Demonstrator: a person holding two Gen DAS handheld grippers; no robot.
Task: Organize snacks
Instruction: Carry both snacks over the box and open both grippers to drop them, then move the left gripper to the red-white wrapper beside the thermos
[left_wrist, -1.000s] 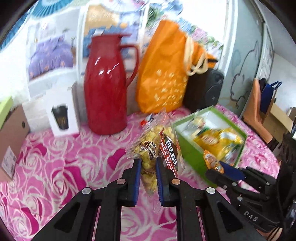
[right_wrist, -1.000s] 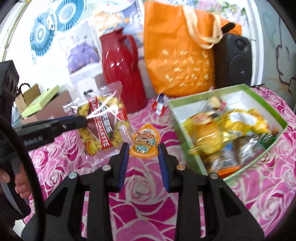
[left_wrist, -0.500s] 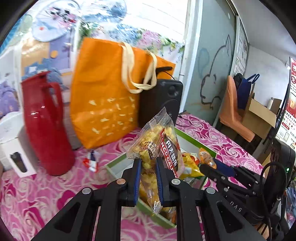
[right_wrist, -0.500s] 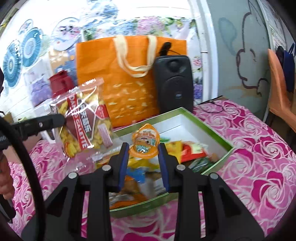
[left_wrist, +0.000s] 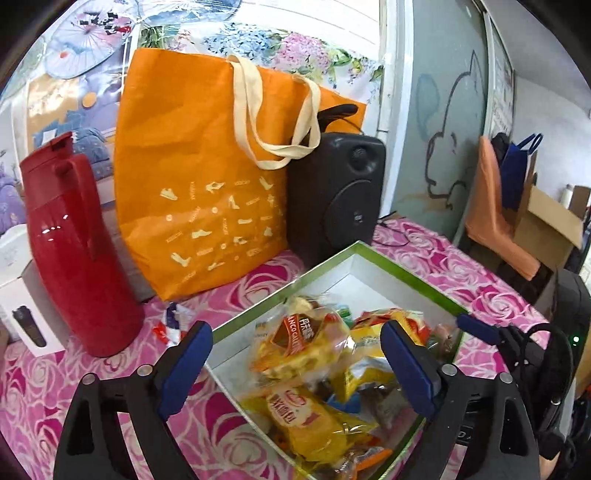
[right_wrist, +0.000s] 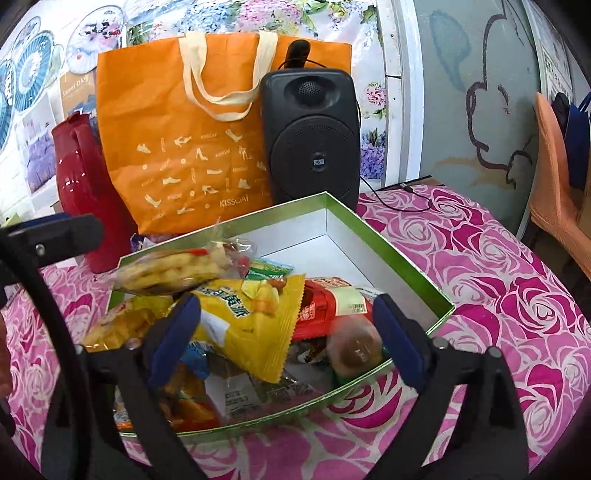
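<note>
Many snack packets fill the near half of the green box (right_wrist: 413, 273), which sits on the pink rose tablecloth (right_wrist: 498, 280); its far corner shows bare white floor. On top lie a clear bag of yellow puffs (right_wrist: 173, 271) at the left rim, a yellow packet (right_wrist: 255, 325) in the middle, a red packet (right_wrist: 325, 306) beside it and a blurred round brown snack (right_wrist: 354, 349) near the front right wall.

Both grippers are over the box, and both are opening. The left gripper (left_wrist: 295, 363) has its 2 blue pads spread wide, with the puff bag (left_wrist: 303, 347) seen between them but touching neither pad (it looks blurred). The right gripper (right_wrist: 288, 339) also has its pads spread wide, and nothing is pinched; the brown snack sits just inside the right pad.

Behind the box stand an orange tote (right_wrist: 192, 147), a black speaker (right_wrist: 314, 136) and a red jug (left_wrist: 74, 258). A small wrapper (left_wrist: 173, 325) lies on the cloth between jug and box.
</note>
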